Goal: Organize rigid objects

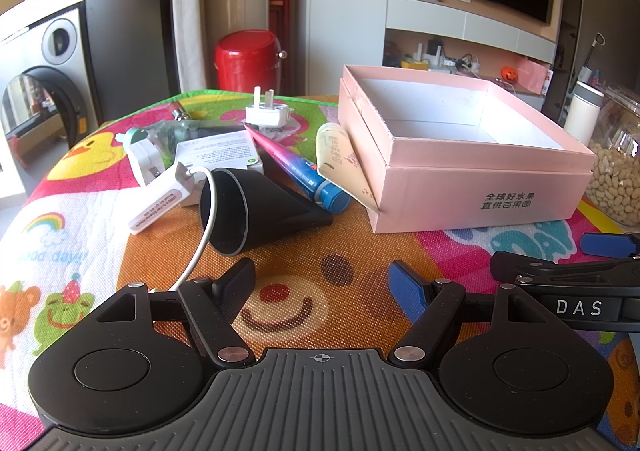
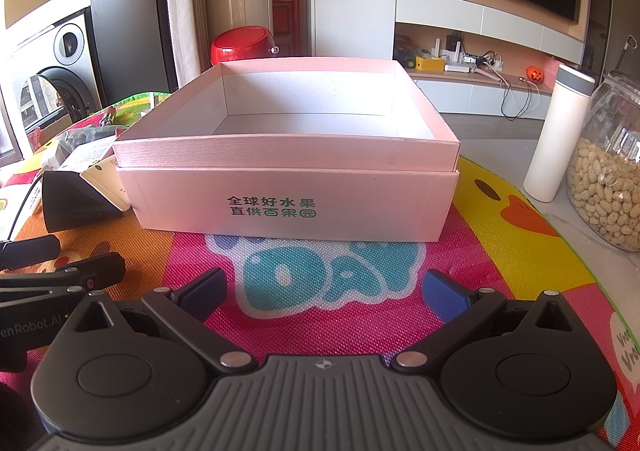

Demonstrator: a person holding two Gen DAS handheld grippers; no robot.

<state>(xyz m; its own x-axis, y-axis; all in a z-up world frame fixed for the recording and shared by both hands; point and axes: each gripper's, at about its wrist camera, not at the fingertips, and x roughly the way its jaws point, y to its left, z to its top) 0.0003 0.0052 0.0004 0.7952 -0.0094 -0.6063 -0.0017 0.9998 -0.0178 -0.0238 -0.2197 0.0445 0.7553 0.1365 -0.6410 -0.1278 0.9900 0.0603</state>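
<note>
An open pink box [image 1: 480, 183] stands on the colourful mat, empty inside; in the right wrist view the box [image 2: 288, 207] is straight ahead. Left of it lies a pile: a black funnel-shaped nozzle [image 1: 256, 207], a white adapter with cable [image 1: 160, 199], a white wall plug [image 1: 268, 113], a blue-pink tube [image 1: 300, 171], a cream tube [image 1: 340, 155] leaning on the box, and a white carton [image 1: 220, 151]. My left gripper [image 1: 324, 283] is open and empty, just short of the nozzle. My right gripper [image 2: 324, 291] is open and empty before the box.
A glass jar of peanuts [image 2: 608, 167] and a white flask [image 2: 558, 131] stand right of the box. The right gripper's fingers [image 1: 568, 271] show at the right of the left wrist view. A red pot [image 1: 248, 59] and a washing machine [image 1: 44, 91] are behind the table.
</note>
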